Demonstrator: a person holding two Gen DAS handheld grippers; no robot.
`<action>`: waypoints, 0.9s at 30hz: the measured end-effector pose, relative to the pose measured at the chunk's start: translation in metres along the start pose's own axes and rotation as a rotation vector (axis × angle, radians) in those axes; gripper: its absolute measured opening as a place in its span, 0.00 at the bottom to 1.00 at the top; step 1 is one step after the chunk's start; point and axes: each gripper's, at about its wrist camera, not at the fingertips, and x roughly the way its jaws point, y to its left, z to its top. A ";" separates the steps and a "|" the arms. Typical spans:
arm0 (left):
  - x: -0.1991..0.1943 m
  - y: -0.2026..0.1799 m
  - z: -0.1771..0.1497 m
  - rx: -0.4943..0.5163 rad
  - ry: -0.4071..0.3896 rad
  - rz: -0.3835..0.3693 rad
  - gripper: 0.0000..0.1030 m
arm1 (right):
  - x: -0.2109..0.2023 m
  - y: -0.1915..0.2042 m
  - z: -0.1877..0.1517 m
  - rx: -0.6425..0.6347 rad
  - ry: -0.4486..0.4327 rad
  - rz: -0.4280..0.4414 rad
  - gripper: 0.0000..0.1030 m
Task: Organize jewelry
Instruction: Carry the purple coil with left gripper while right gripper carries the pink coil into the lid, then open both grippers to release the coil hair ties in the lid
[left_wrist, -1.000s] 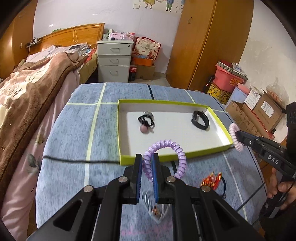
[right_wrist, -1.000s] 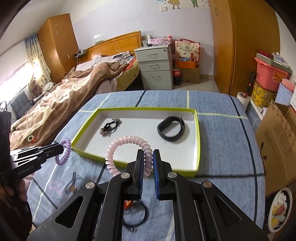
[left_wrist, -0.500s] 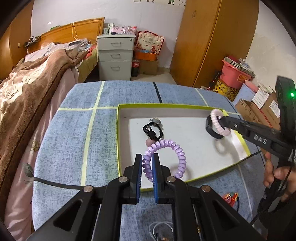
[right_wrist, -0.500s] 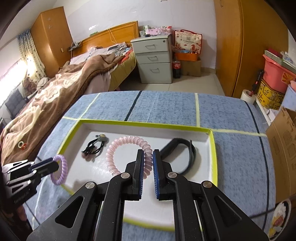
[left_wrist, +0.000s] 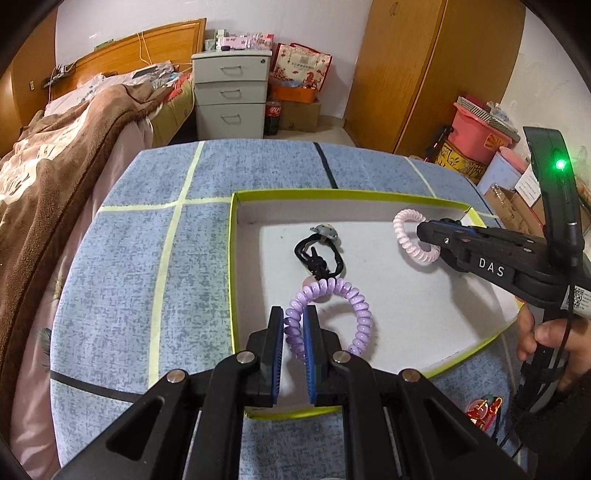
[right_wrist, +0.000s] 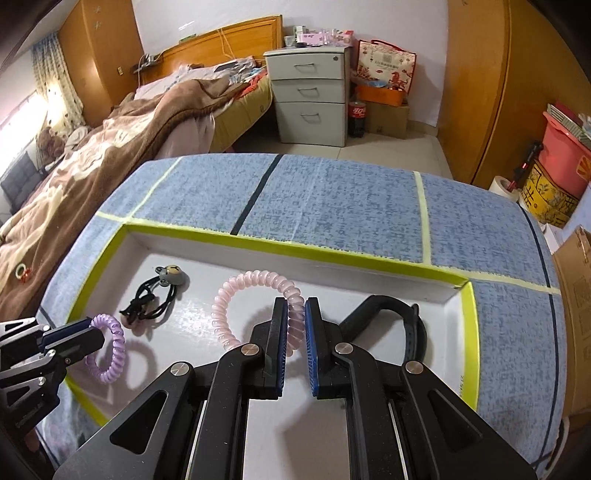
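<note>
Left gripper (left_wrist: 294, 325) clamped purple coil bracelet (left_wrist: 351, 306), loop upright, extending right over tray (left_wrist: 232, 266). Black hair tie (right_wrist: 155, 295) lay flat on tray floor. Right gripper (right_wrist: 296, 317) clamped pink coil bracelet (right_wrist: 240, 291), loop extending left. Black band (right_wrist: 402, 325) under right finger.

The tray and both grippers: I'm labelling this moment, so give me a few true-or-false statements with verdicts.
1. The left gripper grips a purple spiral band. True.
2. The right gripper holds a black wristband. False: it holds a pink spiral band; the black wristband lies in the tray.
3. Both bands are over the tray. True.
4. The black hair tie lies outside the tray. False: it lies inside.
</note>
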 end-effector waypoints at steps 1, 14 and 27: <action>0.001 0.000 0.000 -0.001 0.001 -0.003 0.11 | 0.002 0.000 0.000 -0.001 0.005 -0.005 0.10; 0.004 0.003 0.000 -0.019 0.011 -0.013 0.11 | 0.009 0.002 0.001 -0.021 0.023 -0.009 0.10; 0.004 0.003 0.001 -0.032 0.010 -0.039 0.20 | 0.011 0.003 0.003 -0.019 0.025 -0.015 0.11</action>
